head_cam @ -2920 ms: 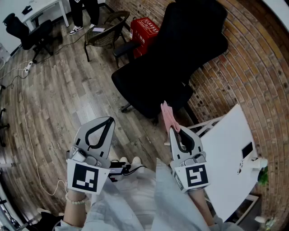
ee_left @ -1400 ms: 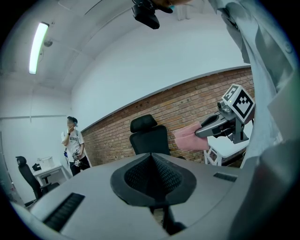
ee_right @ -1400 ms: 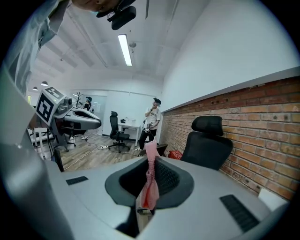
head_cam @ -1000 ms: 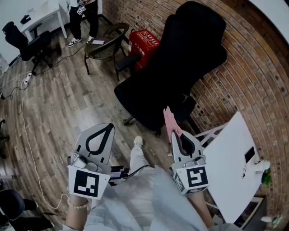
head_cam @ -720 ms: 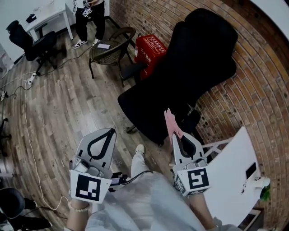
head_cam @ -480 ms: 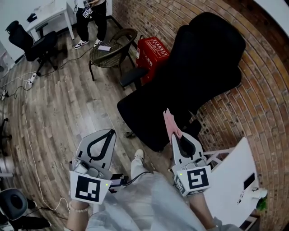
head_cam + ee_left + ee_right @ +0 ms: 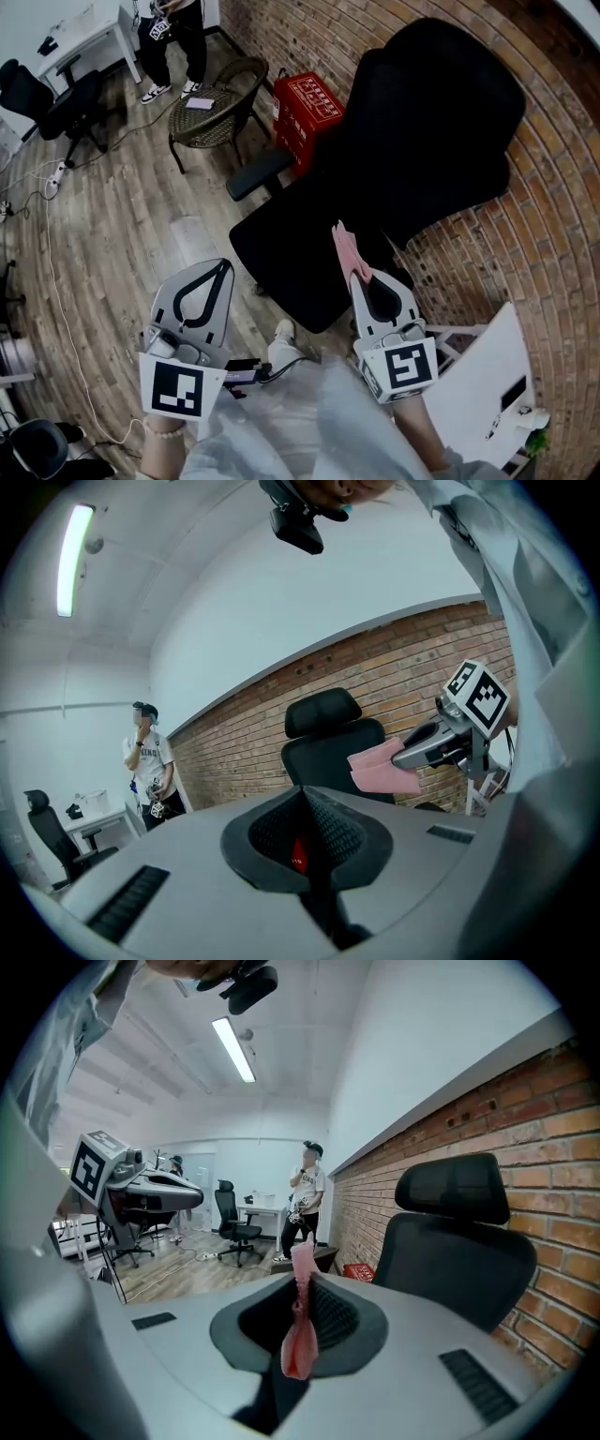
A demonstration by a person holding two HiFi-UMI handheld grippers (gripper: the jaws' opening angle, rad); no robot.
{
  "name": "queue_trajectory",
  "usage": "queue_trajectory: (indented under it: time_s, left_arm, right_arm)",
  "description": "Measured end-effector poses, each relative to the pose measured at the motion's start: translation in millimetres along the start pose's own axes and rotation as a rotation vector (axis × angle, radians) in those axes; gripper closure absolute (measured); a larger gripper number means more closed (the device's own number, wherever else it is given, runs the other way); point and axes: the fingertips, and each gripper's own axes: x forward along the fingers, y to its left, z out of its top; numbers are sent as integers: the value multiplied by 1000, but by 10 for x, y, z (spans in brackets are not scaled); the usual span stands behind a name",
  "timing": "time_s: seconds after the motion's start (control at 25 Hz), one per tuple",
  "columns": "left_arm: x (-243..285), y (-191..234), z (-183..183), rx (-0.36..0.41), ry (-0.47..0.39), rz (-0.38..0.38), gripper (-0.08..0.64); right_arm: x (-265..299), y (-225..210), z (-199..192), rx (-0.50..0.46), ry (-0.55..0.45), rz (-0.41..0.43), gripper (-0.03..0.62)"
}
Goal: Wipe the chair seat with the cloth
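Note:
A black office chair stands against the brick wall, its seat (image 7: 291,253) just ahead of both grippers and its tall backrest (image 7: 431,141) behind. My right gripper (image 7: 357,274) is shut on a pink cloth (image 7: 345,246), which sticks up over the seat's near edge. In the right gripper view the cloth (image 7: 300,1326) hangs pinched between the jaws, with the chair (image 7: 459,1232) to the right. My left gripper (image 7: 226,266) is shut with nothing in it, above the floor left of the seat. The left gripper view shows the chair (image 7: 328,747) and the cloth (image 7: 380,769).
A wicker chair (image 7: 217,94) and a red crate (image 7: 314,94) stand beyond the office chair. A white table (image 7: 478,375) is at the lower right. A person (image 7: 173,28) stands far off by a desk. A cable (image 7: 56,262) runs across the wooden floor.
The view has closed in on the chair, so the seat now lies right under the cloth's tip. Both grippers keep the same pose and the same grip.

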Motion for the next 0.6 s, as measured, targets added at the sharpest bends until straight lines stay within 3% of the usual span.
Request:
queue_trajectory:
  time_s: [0.6]
  left_arm:
    - [539, 18, -75, -22, 44, -59, 541]
  right_arm:
    - [268, -209, -290, 68, 69, 6, 537]
